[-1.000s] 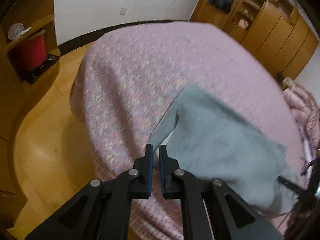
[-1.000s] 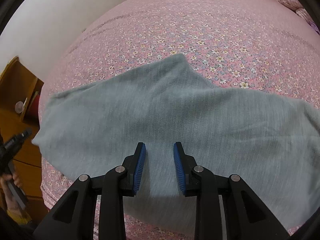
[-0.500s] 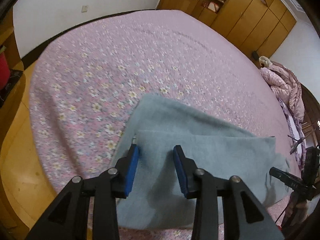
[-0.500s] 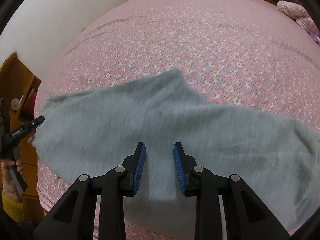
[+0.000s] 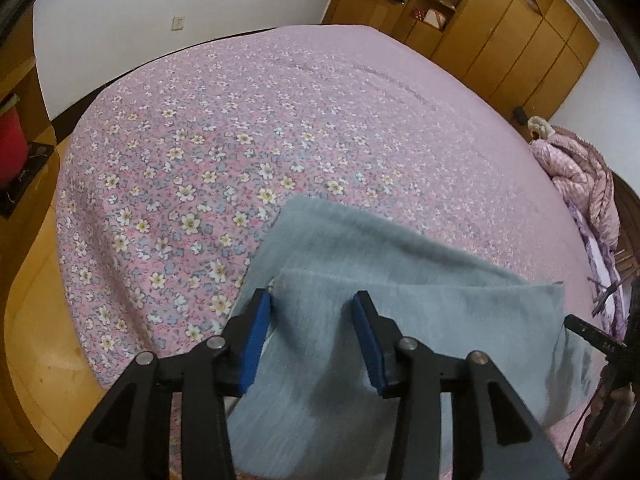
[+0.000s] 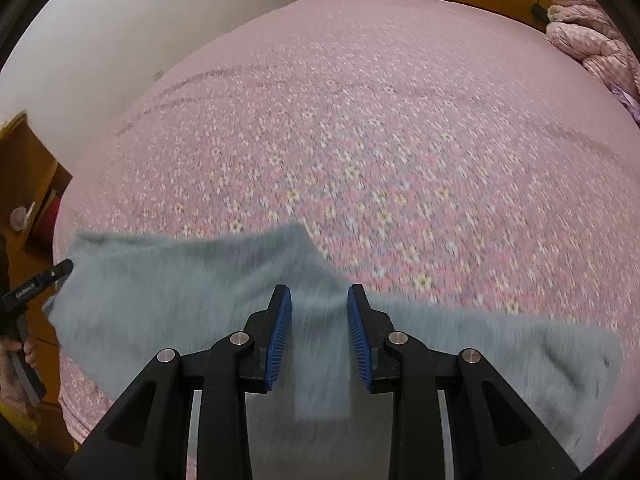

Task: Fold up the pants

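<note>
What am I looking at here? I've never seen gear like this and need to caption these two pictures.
No robot: a person holds a two-finger gripper in each hand, each with a fisheye camera looking along its fingers. One picture is from the left gripper, the other from the right gripper. Grey pants, partly folded, lie on a bed with a pink flowered sheet. Both grippers' jaws are opening above the cloth; nothing is held. At the right-hand picture's left edge, the person's hand shows on the other gripper's handle.
</note>
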`<state>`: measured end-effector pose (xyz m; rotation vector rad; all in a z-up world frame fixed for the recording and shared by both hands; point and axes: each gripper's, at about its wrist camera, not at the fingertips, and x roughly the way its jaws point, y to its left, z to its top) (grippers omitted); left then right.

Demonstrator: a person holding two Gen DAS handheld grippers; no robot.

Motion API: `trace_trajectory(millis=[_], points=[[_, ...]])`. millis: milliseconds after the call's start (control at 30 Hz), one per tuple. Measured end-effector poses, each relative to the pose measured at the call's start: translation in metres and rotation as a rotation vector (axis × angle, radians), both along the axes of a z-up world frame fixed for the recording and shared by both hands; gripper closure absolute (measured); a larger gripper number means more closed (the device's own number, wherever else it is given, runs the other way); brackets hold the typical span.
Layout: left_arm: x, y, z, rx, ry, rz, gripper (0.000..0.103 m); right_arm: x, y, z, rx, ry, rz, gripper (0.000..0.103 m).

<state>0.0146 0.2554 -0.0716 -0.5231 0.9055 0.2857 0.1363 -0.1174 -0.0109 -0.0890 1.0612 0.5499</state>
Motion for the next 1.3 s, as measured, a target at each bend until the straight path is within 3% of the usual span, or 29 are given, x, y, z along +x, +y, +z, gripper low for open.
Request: trace_trajectory(millis=[33,100,200,267,367,433,533,633,767,833,967,1033,1133,1300], points=[[0.002,-0.001,0.001,-0.003,-0.005,-0.006,0.063,0.004,0.001,0.000,0.015,0.004,0.003,0.064],[0.004,-0.003,0.004,0.002,-0.012,-0.016,0.091,0.013,0.006,-0.005,0.062,0.038,0.020,0.064],[0.007,-0.006,0.008,0.006,-0.031,-0.025,0.093,0.025,0.014,-0.014,0.081,0.080,0.032,0.064],[0.005,-0.008,0.013,0.012,-0.047,-0.029,0.093,0.028,0.018,-0.022,0.095,0.101,0.047,0.064],[0.001,-0.010,0.019,0.015,-0.060,-0.027,0.093,0.018,0.020,-0.017,0.107,0.045,0.055,0.091],[-0.001,-0.009,0.023,0.020,-0.068,-0.024,0.094,0.013,0.014,-0.008,0.146,-0.003,0.045,0.094],[-0.004,-0.008,0.030,0.037,-0.086,-0.018,0.094,0.008,0.003,0.010,0.183,-0.081,0.004,0.095],[-0.004,-0.006,0.039,0.061,-0.105,-0.010,0.094,0.011,0.008,0.010,0.144,-0.118,-0.015,0.095],[0.024,-0.002,0.034,0.106,-0.067,-0.028,0.094,0.018,0.026,-0.017,0.037,-0.098,-0.023,0.095],[0.044,0.000,0.021,0.122,0.004,-0.043,0.094,0.020,0.030,-0.031,-0.002,-0.095,-0.027,0.094],[0.062,0.006,0.005,0.158,0.051,-0.037,0.085,0.016,0.032,-0.031,-0.016,-0.134,-0.027,0.093],[0.064,0.010,0.012,0.185,0.047,-0.005,0.082,0.015,0.032,-0.028,-0.029,-0.130,-0.041,0.085],[0.054,0.021,0.027,0.248,0.041,0.052,0.081,0.013,0.030,-0.021,-0.022,-0.107,-0.078,0.077],[0.016,0.033,0.043,0.196,0.012,0.088,0.079,-0.007,0.022,-0.001,-0.008,-0.111,-0.060,0.076]])
